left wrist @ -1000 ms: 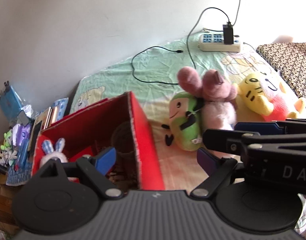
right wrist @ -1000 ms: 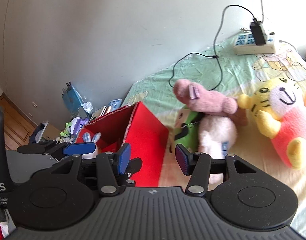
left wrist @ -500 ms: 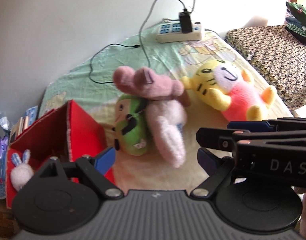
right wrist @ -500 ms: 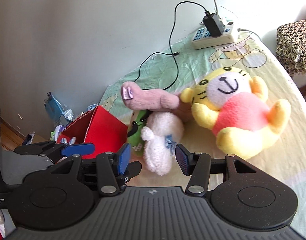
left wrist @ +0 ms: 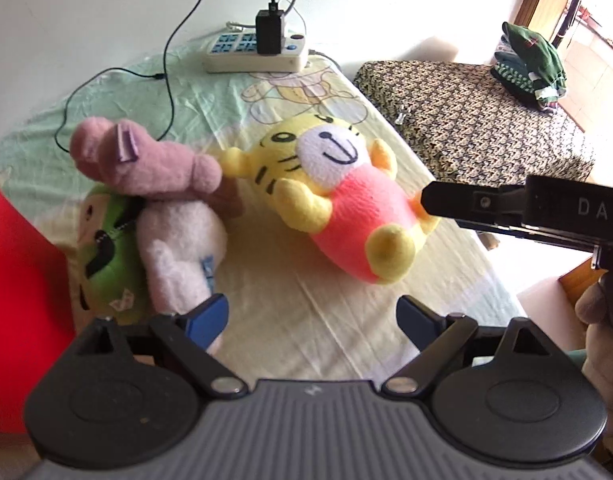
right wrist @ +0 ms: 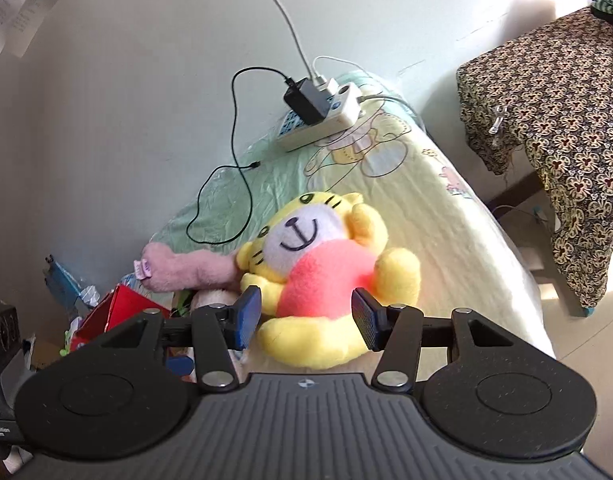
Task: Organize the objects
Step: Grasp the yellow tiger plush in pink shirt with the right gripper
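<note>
Item 1 – R gripper [right wrist: 306, 320]: I'm holding it part-open, nothing gripped. Pads are framing the tiger's [right wrist: 318, 280] pink belly from above, not touching yet. Judging I'm lining up to take it by the torso, the fattest, softest part.

Item 2 – L gripper [left wrist: 312, 318]: I'm keeping it wide open & empty, over bare sheet between the plush pile and the tiger; looks like it's standing by while R goes in.

Item 3 – tiger: lying on its back on the bed [left wrist: 306, 340], head toward the wall, just beside the pink toy [left wrist: 146, 164]. Loose, nothing on top, so likely the easiest pick.

Item 4 – pink toy, white toy [left wrist: 178, 248], green toy [left wrist: 102, 252]: lying heaped & touching, pink on top, right next to the red box [left wrist: 22, 280]. Prob. harder to take singly.

Item 5 – red box: sitting at the bed's L edge, only a wall showing; I'm guessing it's the bin for the toys.

Item 6 – power strip [left wrist: 254, 56] w/ charger & cable [left wrist: 166, 80]: lying at the far end by the wall, well apart from the toys; not in my way.
</note>
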